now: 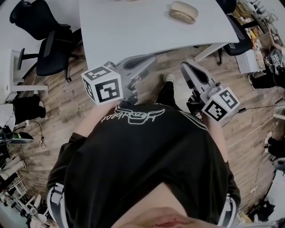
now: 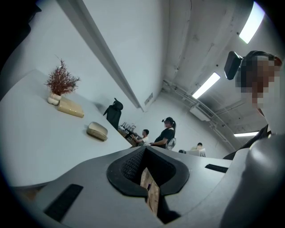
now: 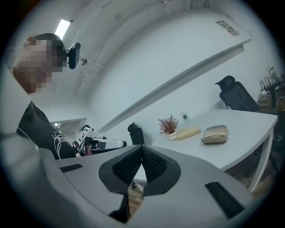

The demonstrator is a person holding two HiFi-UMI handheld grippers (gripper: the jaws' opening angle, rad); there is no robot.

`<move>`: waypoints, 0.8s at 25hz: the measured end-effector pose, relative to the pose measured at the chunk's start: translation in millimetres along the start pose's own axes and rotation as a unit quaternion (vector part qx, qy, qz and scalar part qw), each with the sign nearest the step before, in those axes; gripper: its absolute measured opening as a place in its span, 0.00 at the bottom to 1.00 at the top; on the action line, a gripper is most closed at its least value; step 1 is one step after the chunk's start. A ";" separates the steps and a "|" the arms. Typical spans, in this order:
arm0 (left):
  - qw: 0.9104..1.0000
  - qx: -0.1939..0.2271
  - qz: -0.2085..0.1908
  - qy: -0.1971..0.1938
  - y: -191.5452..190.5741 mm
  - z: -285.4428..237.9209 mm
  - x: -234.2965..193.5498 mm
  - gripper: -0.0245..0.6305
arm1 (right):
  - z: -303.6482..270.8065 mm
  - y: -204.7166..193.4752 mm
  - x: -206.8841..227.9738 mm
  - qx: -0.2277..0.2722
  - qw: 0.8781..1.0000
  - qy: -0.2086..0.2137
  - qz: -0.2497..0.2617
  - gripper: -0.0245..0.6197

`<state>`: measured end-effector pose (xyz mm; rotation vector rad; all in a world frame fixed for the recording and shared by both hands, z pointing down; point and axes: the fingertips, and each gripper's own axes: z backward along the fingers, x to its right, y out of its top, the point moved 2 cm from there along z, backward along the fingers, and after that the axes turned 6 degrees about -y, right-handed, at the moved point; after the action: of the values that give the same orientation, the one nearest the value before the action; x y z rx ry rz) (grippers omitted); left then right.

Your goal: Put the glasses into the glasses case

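Glasses case [image 1: 183, 12] on table [image 1: 133, 26]; left gripper [image 1: 151, 59], right gripper [image 1: 185, 67] level.

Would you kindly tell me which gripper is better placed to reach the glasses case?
Marginally the right gripper: the glasses case lies toward the table's right end, on its side, so the left gripper would reach across. Both are shut, empty and short of the table.
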<state>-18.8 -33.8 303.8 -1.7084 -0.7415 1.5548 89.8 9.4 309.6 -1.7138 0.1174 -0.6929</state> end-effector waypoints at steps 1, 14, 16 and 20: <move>1.000 -0.002 -0.001 -0.001 -2.0 0.2 1.6 0.05 | 1.5 -2.6 -0.5 -0.001 1.000 -0.003 0.000 0.05; 1.000 -0.012 0.008 -0.008 -15.9 -6.5 6.5 0.05 | 8.7 -13.1 -1.9 -0.014 1.000 -0.019 0.011 0.05; 1.000 -0.015 0.009 -0.009 -18.5 -8.0 6.8 0.05 | 10.4 -14.2 -2.2 -0.014 1.000 -0.020 0.013 0.05; 1.000 -0.020 0.010 -0.011 -22.2 -11.7 7.7 0.05 | 13.9 -16.3 -0.8 -0.013 1.000 -0.020 0.010 0.05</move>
<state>-5.3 -16.0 317.5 -1.7357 -0.7738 1.5847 91.6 26.1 322.9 -1.7490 0.1165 -0.6448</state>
